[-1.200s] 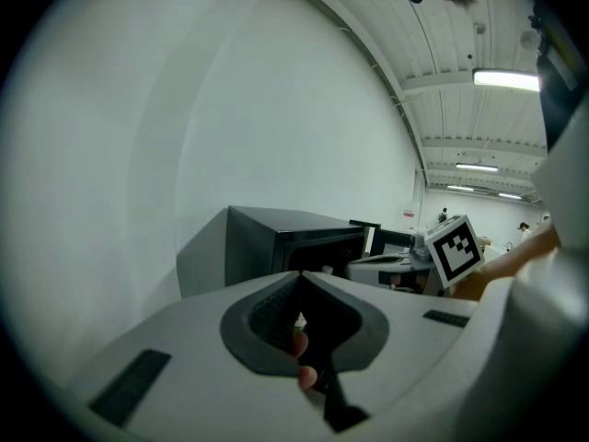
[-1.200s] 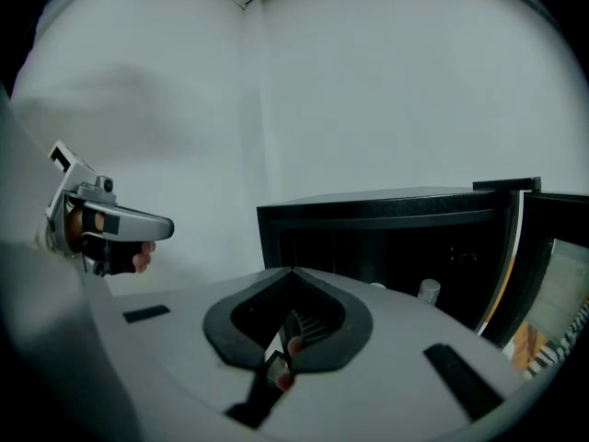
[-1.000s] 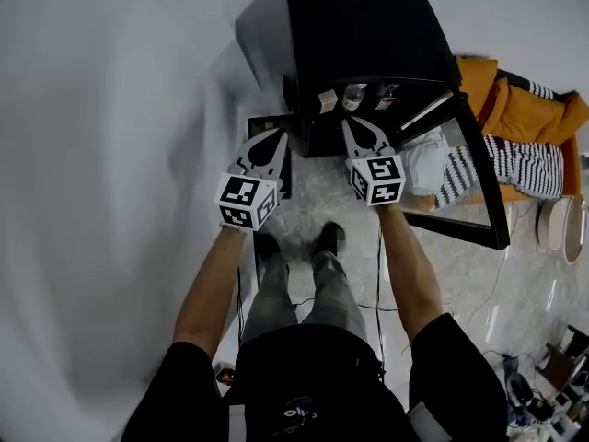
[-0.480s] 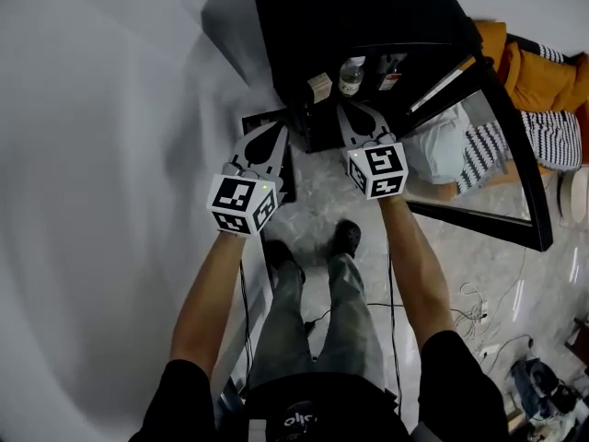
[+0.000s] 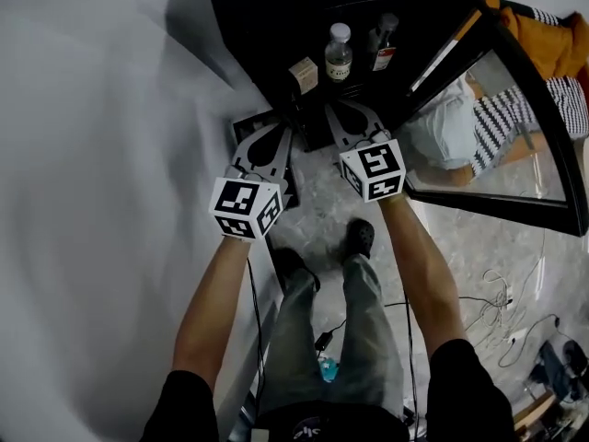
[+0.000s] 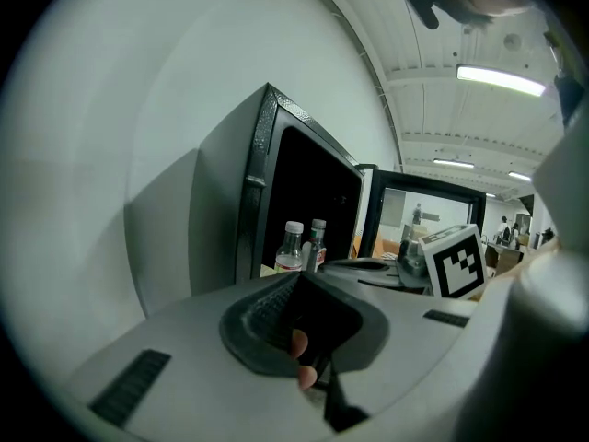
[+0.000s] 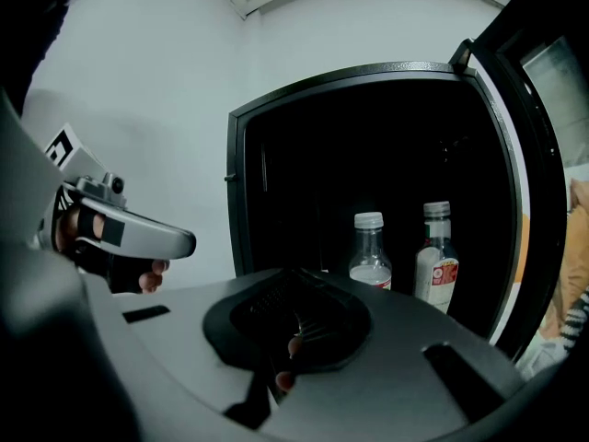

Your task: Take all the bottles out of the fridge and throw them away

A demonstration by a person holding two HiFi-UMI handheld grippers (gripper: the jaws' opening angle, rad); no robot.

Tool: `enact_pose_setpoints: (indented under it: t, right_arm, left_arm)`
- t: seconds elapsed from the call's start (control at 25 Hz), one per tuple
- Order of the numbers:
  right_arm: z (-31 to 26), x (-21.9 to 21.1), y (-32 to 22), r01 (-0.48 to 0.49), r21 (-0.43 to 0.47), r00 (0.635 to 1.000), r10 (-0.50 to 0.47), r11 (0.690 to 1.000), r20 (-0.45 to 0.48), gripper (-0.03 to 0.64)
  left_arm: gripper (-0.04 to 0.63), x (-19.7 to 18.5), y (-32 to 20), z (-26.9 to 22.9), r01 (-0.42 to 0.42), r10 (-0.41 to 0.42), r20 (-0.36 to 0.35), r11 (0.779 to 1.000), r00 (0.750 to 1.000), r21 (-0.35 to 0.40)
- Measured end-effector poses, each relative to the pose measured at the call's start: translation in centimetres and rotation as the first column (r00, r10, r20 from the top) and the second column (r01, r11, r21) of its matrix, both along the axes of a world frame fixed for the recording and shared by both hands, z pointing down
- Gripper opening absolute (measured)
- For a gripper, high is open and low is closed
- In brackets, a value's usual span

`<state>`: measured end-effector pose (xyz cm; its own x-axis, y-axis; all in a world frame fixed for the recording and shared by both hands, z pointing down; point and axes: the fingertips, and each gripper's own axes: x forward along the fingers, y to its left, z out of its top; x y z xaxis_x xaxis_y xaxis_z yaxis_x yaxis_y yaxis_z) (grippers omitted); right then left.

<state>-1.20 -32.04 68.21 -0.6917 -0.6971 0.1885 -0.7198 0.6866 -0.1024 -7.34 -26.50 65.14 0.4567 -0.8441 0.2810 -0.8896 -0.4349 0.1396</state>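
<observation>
A black fridge (image 5: 304, 7) stands open in front of me. On its shelf stand a clear bottle with a white cap (image 5: 339, 52) (image 7: 370, 251) (image 6: 290, 247) and, to its right, a bottle with a red label (image 5: 382, 42) (image 7: 436, 251) (image 6: 317, 242). My left gripper (image 5: 276, 136) (image 6: 299, 274) is shut and empty, just outside the fridge's left front corner. My right gripper (image 5: 348, 113) (image 7: 294, 273) is also shut and empty, in front of the opening, short of the bottles and a little below them.
The glass fridge door (image 5: 515, 109) swings out to the right. A small carton (image 5: 303, 74) sits left of the bottles. A white wall (image 5: 92, 155) runs along the left. Orange and striped cloth (image 5: 552, 44) lies beyond the door. Cables (image 5: 497, 293) trail on the marble floor.
Both grippers have sunk lower in front of the fridge, still shut. The head view has closed in, so the shelf and both bottles show more fully.
</observation>
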Motion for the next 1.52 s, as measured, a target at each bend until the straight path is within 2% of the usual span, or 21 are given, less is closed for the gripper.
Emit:
enact_pose_setpoints:
  t: [0.4,0.64,1.32,1.4,1.52]
  right_arm:
    - [2.7,1.0,0.6,-0.06,-0.024,0.998,0.06,0.998,0.018,0.0]
    - [2.7,0.8,-0.2,-0.09,-0.007,0.996,0.09,0.996,0.022,0.0]
    - [4.1,0.7,-2.3,-0.12,0.04,0.993,0.12,0.992,0.011,0.0]
    - [4.4,0.3,-2.7,-0.116,0.045,0.993,0.115,0.992,0.019,0.013]
    - [5.0,-0.5,-3.1,-0.099,0.051,0.995,0.099,0.994,0.02,0.088]
  left_arm:
    - [0.002,-0.5,-0.2,1.8,-0.022,0.022,0.002,1.0,1.0,-0.006]
    - [0.002,-0.3,-0.7,1.9,-0.041,0.041,0.023,0.999,0.999,0.013]
    - [0.002,-0.1,-2.2,2.8,-0.009,0.008,0.008,0.999,1.0,0.052]
    - [0.002,-0.3,-2.4,2.9,-0.007,0.006,0.015,0.998,1.0,0.063]
    - [0.002,-0.6,-2.6,3.3,0.002,-0.004,0.019,0.997,1.0,0.077]
